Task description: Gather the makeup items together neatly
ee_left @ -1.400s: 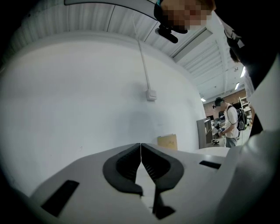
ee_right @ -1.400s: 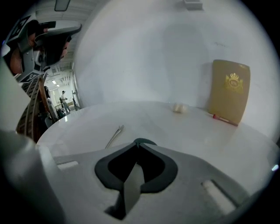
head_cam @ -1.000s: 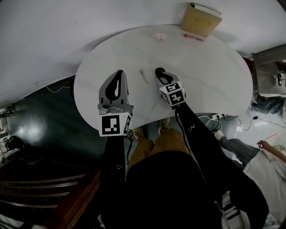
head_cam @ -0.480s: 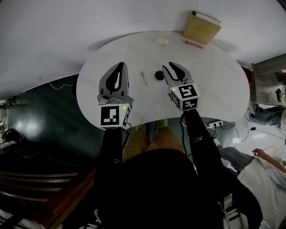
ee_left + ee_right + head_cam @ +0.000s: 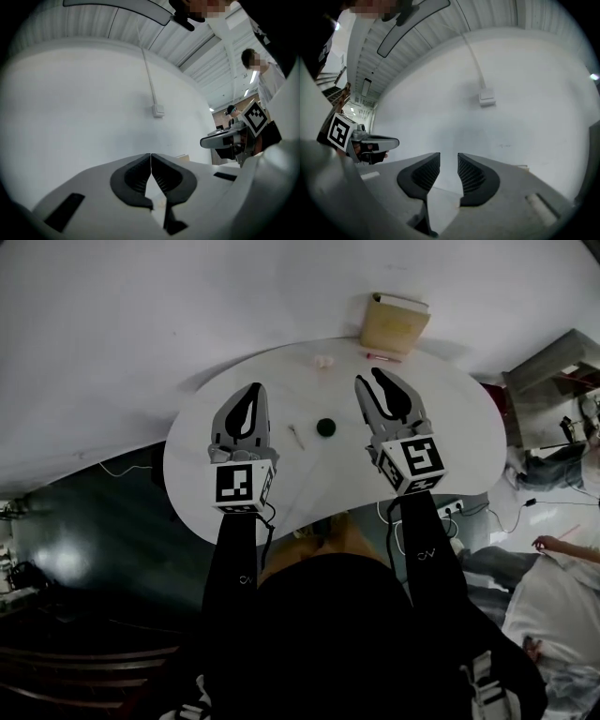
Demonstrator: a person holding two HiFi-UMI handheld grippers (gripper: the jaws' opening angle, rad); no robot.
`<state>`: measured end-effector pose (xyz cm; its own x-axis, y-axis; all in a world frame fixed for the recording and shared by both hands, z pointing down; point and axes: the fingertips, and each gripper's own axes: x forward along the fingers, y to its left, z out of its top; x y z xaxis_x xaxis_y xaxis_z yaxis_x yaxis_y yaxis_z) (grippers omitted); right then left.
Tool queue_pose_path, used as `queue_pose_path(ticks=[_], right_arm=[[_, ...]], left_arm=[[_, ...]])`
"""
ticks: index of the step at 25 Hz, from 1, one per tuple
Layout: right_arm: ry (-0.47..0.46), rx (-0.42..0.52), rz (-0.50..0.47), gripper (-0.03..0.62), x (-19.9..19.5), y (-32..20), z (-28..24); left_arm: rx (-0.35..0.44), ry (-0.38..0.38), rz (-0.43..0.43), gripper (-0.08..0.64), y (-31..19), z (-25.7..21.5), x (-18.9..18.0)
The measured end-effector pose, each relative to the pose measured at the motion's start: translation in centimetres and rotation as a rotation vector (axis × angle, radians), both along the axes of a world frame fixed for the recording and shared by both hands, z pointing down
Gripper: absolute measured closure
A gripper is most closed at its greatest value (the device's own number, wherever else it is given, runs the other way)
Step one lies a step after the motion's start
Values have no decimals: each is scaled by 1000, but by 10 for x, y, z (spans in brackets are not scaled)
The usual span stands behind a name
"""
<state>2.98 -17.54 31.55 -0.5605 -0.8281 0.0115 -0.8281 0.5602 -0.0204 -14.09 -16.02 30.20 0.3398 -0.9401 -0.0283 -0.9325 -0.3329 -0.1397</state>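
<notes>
I saw a round white table (image 5: 450, 456) standing against a plain white wall (image 5: 141, 315). To its left the floor (image 5: 84, 512) was dark and glossy, with a thin pale cable (image 5: 122, 470) trailing across it. To the right, a power strip (image 5: 457, 506) lay on lighter floor, near a grey cabinet (image 5: 548, 381). On the wall a white conduit (image 5: 146, 70) ran down to a small box (image 5: 158, 110). Overhead, the ribbed ceiling (image 5: 112, 26) carried a long oval fixture (image 5: 408, 23), and a bright strip light (image 5: 246, 92) glowed far off to the right.
</notes>
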Motion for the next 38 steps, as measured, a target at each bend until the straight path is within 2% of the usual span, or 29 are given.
queue_pose_path(ticks=[3, 12, 19, 27, 32, 35, 38], right_arm=[[-4, 23, 22, 488, 3, 1, -12], [37, 14, 113, 488, 9, -2, -6], [58, 37, 113, 488, 39, -20, -15], [72, -16, -28, 488, 75, -72, 8], [65, -45, -65, 488, 92, -93, 23], [152, -70, -128, 488, 89, -104, 40], [335, -143, -247, 489, 81, -123, 78]], left_arm=[[12, -8, 50, 551, -10, -8, 5], [19, -8, 215, 551, -27, -11, 31], [23, -1, 246, 551, -50, -12, 70], [1, 18, 133, 551, -93, 0, 117], [-9, -17, 118, 551, -110, 14, 142], [-5, -15, 121, 551, -117, 14, 149], [-31, -18, 118, 551, -123, 21, 151]])
